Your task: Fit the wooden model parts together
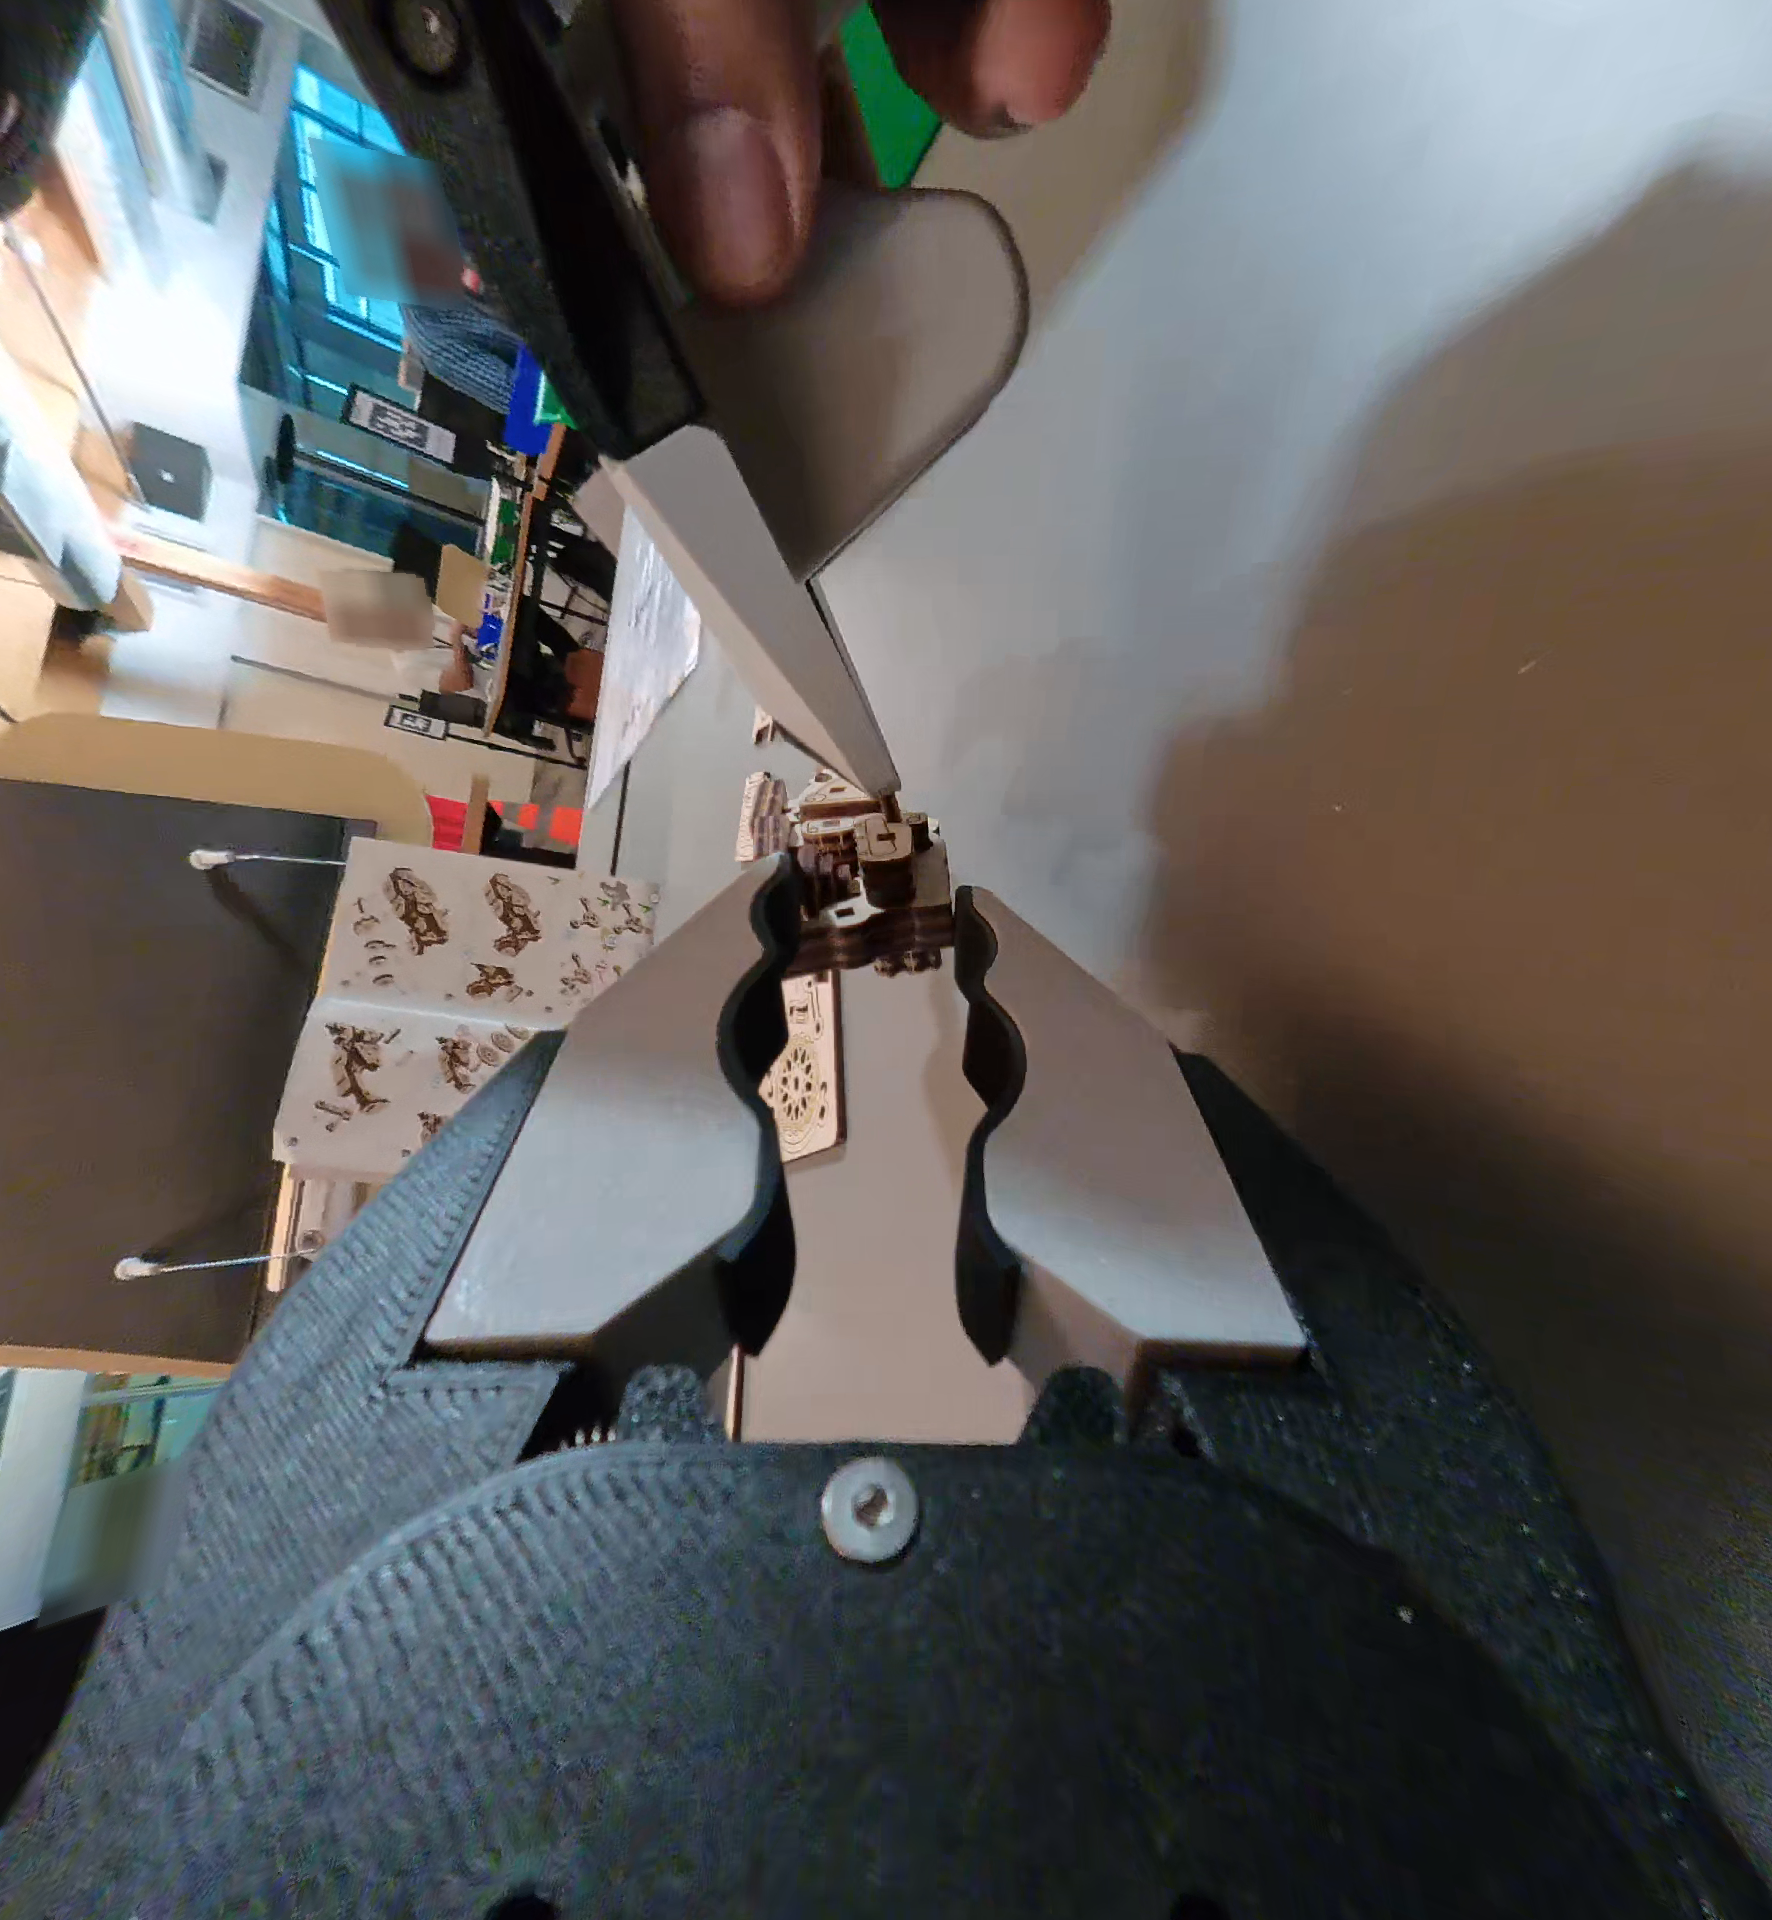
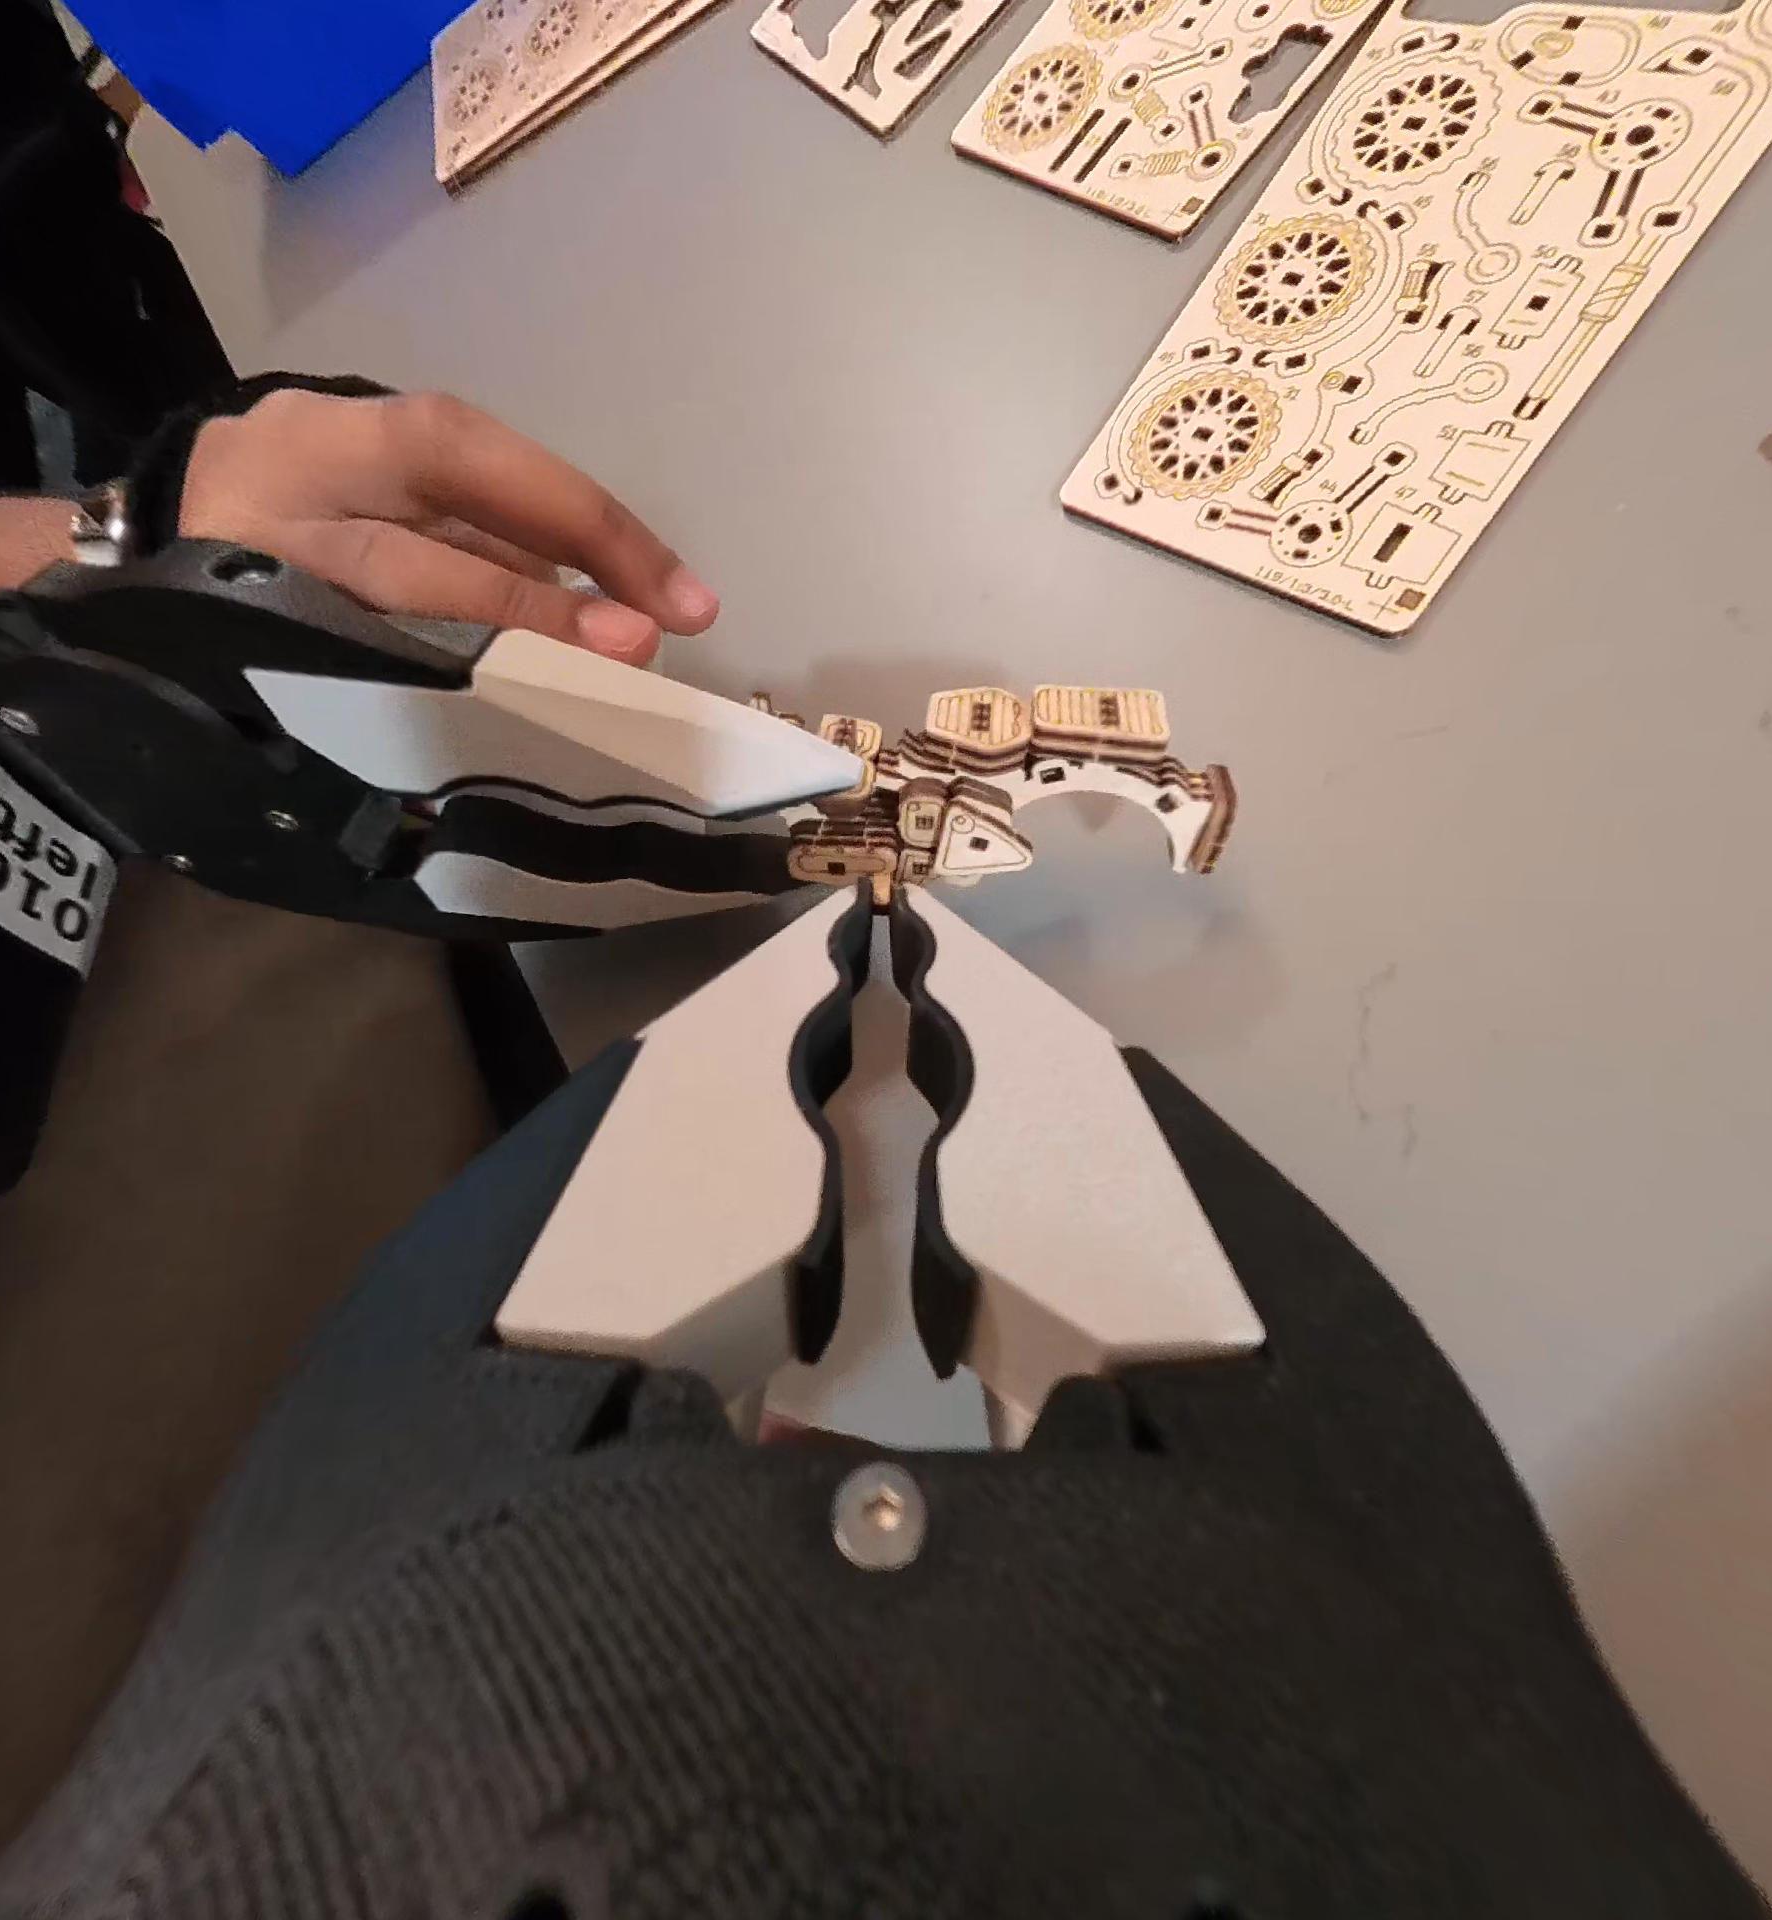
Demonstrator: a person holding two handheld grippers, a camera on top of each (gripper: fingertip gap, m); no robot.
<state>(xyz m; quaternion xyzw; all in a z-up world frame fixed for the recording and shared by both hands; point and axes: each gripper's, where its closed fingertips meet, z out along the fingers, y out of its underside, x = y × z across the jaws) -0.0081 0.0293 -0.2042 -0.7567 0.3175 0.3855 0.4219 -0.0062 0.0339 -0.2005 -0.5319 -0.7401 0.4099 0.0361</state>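
Left wrist view: the left tongs (image 1: 871, 914) clamp the wooden model (image 1: 866, 894) by its layered edge at their tips, above the grey desk (image 1: 1277, 520). The right tongs (image 1: 887, 795) reach in from 11 o'clock, tips touching the model.

Right wrist view: the right tongs (image 2: 880, 902) pinch a small wooden tab (image 2: 879, 889) under the model (image 2: 1007, 790). The left tongs (image 2: 820, 821) come from 9 o'clock. Wooden part sheets (image 2: 1433, 312) lie at 1 o'clock.
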